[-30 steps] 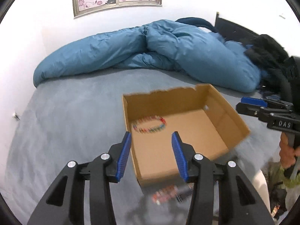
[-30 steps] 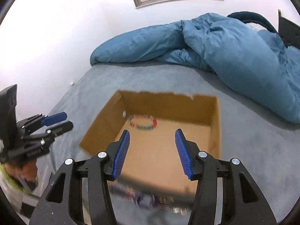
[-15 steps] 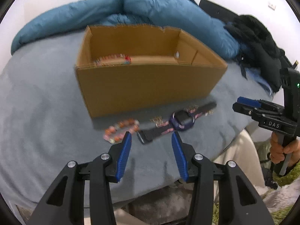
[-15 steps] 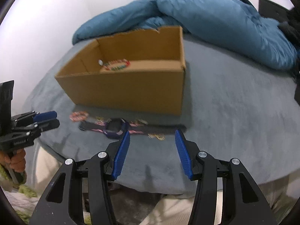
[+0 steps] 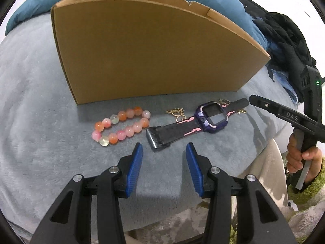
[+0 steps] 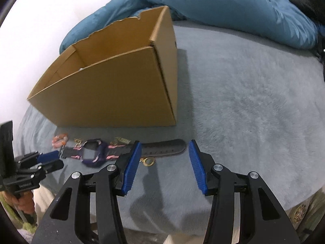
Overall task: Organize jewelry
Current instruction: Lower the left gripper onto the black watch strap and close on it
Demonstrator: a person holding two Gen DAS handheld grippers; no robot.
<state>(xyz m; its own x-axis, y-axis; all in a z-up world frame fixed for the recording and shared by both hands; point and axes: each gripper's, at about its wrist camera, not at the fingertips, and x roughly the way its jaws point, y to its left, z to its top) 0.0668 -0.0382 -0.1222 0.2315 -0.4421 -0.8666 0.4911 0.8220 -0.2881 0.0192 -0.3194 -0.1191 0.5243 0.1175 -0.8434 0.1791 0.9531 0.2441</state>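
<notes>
Both your jaws stand spread with nothing between them: your left gripper point(image 5: 164, 166) sits just short of the watch point(image 5: 211, 117) strap's near end (bead bracelet point(image 5: 121, 126) left of it), your right gripper point(image 6: 164, 165) by the far strap end.

Matt corrugated-cardboard box point(image 5: 154, 50); glossy translucent beads point(image 5: 121, 126); rubbery matt strap point(image 6: 162, 149) between the claw's ribbed plastic pads point(image 6: 132, 164); plush blanket point(image 6: 254, 111).
</notes>
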